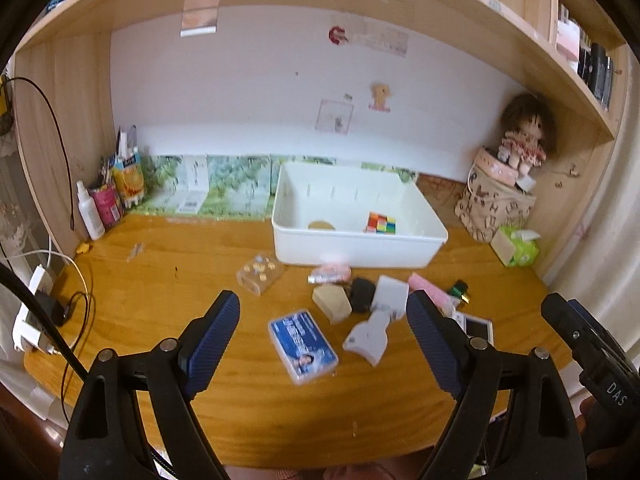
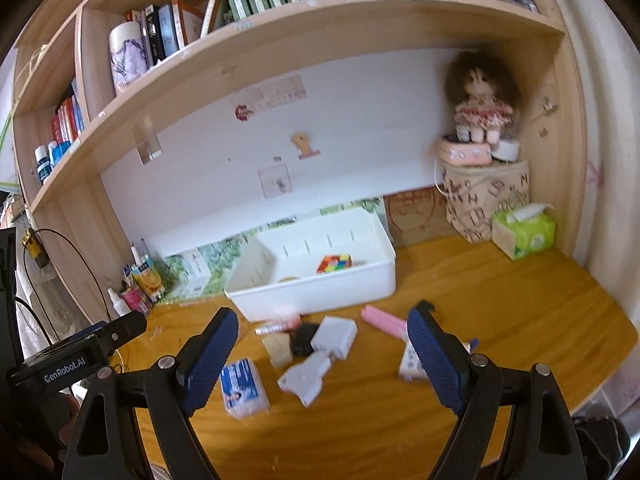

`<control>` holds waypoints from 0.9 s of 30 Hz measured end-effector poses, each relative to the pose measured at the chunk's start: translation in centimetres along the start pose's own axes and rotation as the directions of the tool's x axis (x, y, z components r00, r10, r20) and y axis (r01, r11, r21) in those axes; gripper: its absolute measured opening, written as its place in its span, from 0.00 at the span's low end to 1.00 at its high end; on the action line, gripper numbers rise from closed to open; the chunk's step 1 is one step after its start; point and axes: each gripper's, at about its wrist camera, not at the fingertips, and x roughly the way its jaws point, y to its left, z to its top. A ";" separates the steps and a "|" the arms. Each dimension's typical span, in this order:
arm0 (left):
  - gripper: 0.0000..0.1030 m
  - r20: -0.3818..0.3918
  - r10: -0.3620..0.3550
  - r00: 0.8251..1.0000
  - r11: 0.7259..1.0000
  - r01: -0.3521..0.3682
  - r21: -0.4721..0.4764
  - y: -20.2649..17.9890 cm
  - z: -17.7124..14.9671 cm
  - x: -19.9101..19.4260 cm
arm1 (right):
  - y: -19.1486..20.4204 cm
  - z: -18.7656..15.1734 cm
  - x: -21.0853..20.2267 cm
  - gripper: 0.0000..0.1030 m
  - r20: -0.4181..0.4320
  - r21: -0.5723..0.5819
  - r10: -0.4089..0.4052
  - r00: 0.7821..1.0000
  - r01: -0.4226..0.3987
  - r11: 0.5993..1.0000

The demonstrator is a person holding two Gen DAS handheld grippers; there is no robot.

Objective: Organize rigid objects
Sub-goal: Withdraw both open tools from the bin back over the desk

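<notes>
Honey-coloured wood makes up the tabletop [image 1: 168,272], which sits under a shelf unit with a white back wall. Toward the back stands a white bin [image 1: 356,248], and inside it lie a multicoloured cube [image 1: 380,223] and a flat round tan piece [image 1: 321,225]. The loose things lie scattered just in front of the bin: a clear plastic box [image 1: 260,274] with small yellow bits in it, a pink tube [image 1: 329,274] close to the bin's front wall, a beige block [image 1: 332,302] touching a black object [image 1: 362,294], a white square box [image 1: 390,292], a pale grey flat piece [image 1: 366,338], a blue-and-white card case [image 1: 303,345] nearest the camera, and a pink bar [image 1: 430,289] to the right. The left gripper [image 1: 323,334] hangs above the near part of the tabletop with its jaws spread wide and nothing between the pads. The right gripper [image 2: 323,350] is likewise wide open and empty, above the same clutter. A doll [image 1: 524,132] sits on a patterned bag [image 1: 492,210] in the right corner, beside a green tissue pack [image 1: 516,246].
</notes>
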 end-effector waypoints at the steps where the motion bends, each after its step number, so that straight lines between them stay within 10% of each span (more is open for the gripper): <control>1: 0.85 -0.007 -0.001 1.000 1.000 0.001 0.003 -0.1 -0.2 0.1 | -0.1 -0.2 0.0 0.85 -0.007 0.003 -0.004 1.000 0.004 1.000; 20: 0.85 -0.302 0.020 0.953 1.000 -0.020 0.003 -6.0 -0.7 8.9 | -6.0 -1.4 7.1 0.85 -0.338 -0.100 -0.053 0.940 0.020 0.995; 27: 0.85 -0.498 0.023 0.867 0.996 -0.063 -0.062 -7.2 -0.8 14.3 | -8.6 -0.4 11.6 0.85 -0.481 -0.147 -0.021 0.876 -0.057 0.988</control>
